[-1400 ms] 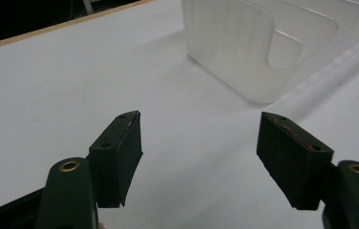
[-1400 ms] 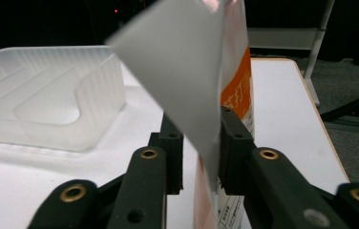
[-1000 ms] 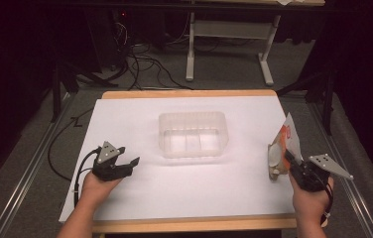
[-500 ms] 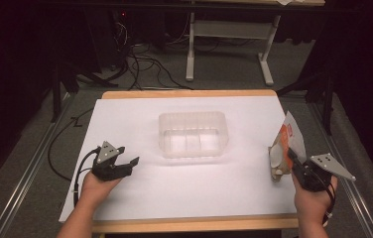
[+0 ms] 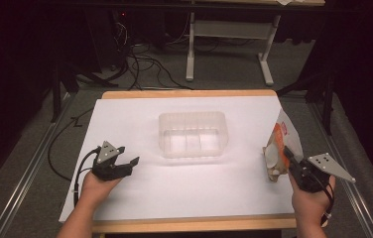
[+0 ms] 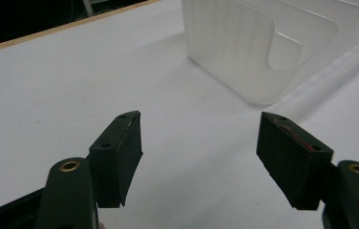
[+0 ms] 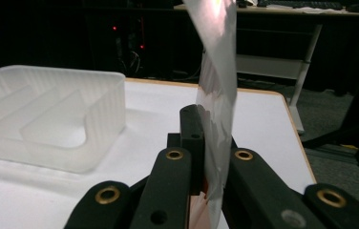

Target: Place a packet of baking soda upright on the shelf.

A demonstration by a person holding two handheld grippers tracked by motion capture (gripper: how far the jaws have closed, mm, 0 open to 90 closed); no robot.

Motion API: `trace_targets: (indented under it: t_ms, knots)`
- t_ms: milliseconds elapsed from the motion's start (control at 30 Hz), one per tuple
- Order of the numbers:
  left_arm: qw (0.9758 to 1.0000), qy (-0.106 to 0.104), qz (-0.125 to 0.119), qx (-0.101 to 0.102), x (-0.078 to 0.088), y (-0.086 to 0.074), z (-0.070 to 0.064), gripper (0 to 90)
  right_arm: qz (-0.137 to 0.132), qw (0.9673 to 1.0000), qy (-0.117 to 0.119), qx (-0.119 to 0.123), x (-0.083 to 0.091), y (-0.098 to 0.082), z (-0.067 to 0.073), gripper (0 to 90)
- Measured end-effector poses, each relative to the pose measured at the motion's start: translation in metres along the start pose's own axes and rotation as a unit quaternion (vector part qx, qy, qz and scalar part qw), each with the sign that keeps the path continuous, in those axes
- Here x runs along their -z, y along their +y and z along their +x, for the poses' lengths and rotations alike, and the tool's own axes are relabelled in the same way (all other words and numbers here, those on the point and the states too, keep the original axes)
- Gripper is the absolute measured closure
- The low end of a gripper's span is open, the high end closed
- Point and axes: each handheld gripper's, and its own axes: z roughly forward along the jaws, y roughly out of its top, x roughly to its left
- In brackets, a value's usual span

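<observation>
**Bag in the grip, tray waiting**

A dark room with cables and a desk frame behind; in front, a table (image 5: 125, 208) under a white sheet. At its middle stands a clear plastic tray (image 5: 192, 134) with dividers, nothing visible in it.

The right gripper (image 5: 293, 161) is at the table's right edge, jaws pressed together on a snack bag (image 5: 279, 148) — orange, white and silvery, standing up from the jaws and leaning a little. In the right gripper view the bag's foil (image 7: 218, 95) rises straight out from between the closed jaws, with the tray (image 7: 48, 114) off to the left and well apart from it.

The left gripper (image 5: 125, 157) rests low on the sheet near the left front, jaws spread and holding nothing. Its own view shows the two pads (image 6: 120, 152) wide apart with bare sheet between them and the tray's corner (image 6: 244, 57) ahead.

By my reading the pick is done and the carry is in hand — the bag is lifted but not yet over the tray. The next move calls for swinging the right gripper inward across the sheet until the bag hangs above a compartment, lowering it, then parting the jaws. The left gripper could steady the light tray if it slides.
</observation>
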Motion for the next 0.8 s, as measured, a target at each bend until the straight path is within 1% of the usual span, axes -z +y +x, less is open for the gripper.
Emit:
trace_targets:
  t_ms: [33,67,100,133,267,333,433,500,567,700,767,800]
  knots:
    - [1.0000,0.000,0.000,0.000,0.000,0.000,0.000,32.6,0.000,1.0000,0.000,0.000,0.000,0.000,0.000,90.0]
    - [1.0000,0.000,-0.001,0.000,0.000,0.000,0.000,32.6,-0.006,0.9999,0.006,-0.006,0.000,0.002,0.002,90.0]
    - [1.0000,0.000,-0.001,0.000,0.000,0.000,0.000,32.6,-0.006,0.9999,0.006,-0.006,0.000,0.002,0.002,90.0]
    - [1.0000,0.000,0.000,0.000,0.001,0.000,0.000,32.6,-0.012,0.9999,0.010,-0.005,0.000,0.006,0.005,90.0]
    - [1.0000,-0.001,0.000,-0.001,0.001,0.000,0.000,32.6,-0.019,0.9997,0.016,-0.007,-0.001,0.012,0.011,90.0]
    - [1.0000,-0.002,0.000,-0.002,0.001,0.000,0.000,32.6,-0.024,0.9994,0.024,-0.001,-0.003,0.018,0.017,90.0]
    - [1.0000,-0.003,0.000,-0.003,0.001,-0.001,0.000,32.6,-0.023,0.9993,0.027,0.005,-0.005,0.023,0.021,90.0]
    - [1.0000,-0.003,0.000,-0.004,0.001,-0.001,-0.001,32.6,-0.023,0.9991,0.034,0.009,-0.007,0.027,0.024,90.0]
    - [1.0000,-0.003,-0.001,-0.004,0.001,-0.001,-0.001,32.6,-0.028,0.9987,0.044,0.003,-0.011,0.033,0.028,90.0]
    - [1.0000,-0.003,-0.003,-0.004,0.002,-0.001,-0.001,32.6,-0.032,0.9984,0.046,0.004,-0.014,0.039,0.033,90.0]
    - [1.0000,-0.003,-0.004,-0.003,0.002,-0.001,-0.001,32.6,-0.035,0.9981,0.051,0.004,-0.015,0.044,0.036,90.0]
    - [1.0000,-0.003,-0.004,-0.003,0.002,0.000,-0.001,32.5,-0.038,0.9977,0.055,0.000,-0.016,0.050,0.039,90.0]
